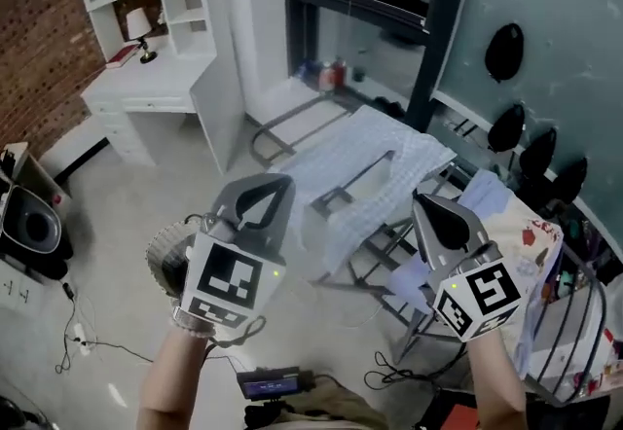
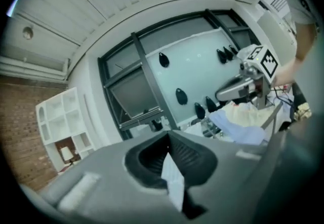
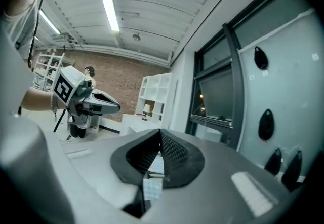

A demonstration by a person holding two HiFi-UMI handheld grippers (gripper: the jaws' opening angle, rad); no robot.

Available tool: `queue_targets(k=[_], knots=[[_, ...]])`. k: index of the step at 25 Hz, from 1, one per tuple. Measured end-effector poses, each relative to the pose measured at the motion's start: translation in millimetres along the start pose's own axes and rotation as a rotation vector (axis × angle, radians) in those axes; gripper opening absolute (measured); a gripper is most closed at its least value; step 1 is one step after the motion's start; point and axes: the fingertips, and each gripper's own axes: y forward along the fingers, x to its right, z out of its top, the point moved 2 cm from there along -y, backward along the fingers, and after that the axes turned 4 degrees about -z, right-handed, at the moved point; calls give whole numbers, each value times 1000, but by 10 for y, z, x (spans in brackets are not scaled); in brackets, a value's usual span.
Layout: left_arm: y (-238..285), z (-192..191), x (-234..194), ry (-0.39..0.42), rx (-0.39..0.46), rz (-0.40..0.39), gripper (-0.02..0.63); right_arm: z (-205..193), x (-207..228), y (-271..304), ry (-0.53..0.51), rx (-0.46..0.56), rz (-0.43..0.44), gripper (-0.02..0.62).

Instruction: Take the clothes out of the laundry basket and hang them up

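Observation:
A pale blue-and-white checked garment (image 1: pixel 362 158) spreads over the metal drying rack (image 1: pixel 394 253) ahead of me. My left gripper (image 1: pixel 278 183) is raised at its left edge and my right gripper (image 1: pixel 421 200) at its right edge. Both are shut. In the left gripper view a strip of checked cloth (image 2: pixel 173 180) shows pinched between the jaws (image 2: pixel 168 135). The right gripper view shows the same cloth (image 3: pixel 152 177) under its shut jaws (image 3: pixel 160 132). The round mesh laundry basket (image 1: pixel 167 255) stands on the floor, half hidden behind my left gripper.
More clothes (image 1: pixel 511 229) hang on the rack's right side. A white desk with shelves (image 1: pixel 146 78) stands at the back left, dark window frames (image 1: pixel 443 39) behind the rack. A speaker (image 1: pixel 29 229) and cables (image 1: pixel 92 345) lie on the floor at the left.

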Motion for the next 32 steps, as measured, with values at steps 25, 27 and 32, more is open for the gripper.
queue_targets(k=[25, 27, 32], knots=[[-3484, -2185, -269, -298, -318, 452, -8, -580, -3775, 824, 32, -119, 595, 5], [-3554, -2263, -233, -332, -320, 463, -8, -616, -3823, 823, 31, -134, 598, 5], [-3686, -2326, -253, -382, -309, 474, -8, -573, -3912, 842, 26, -149, 591, 5]])
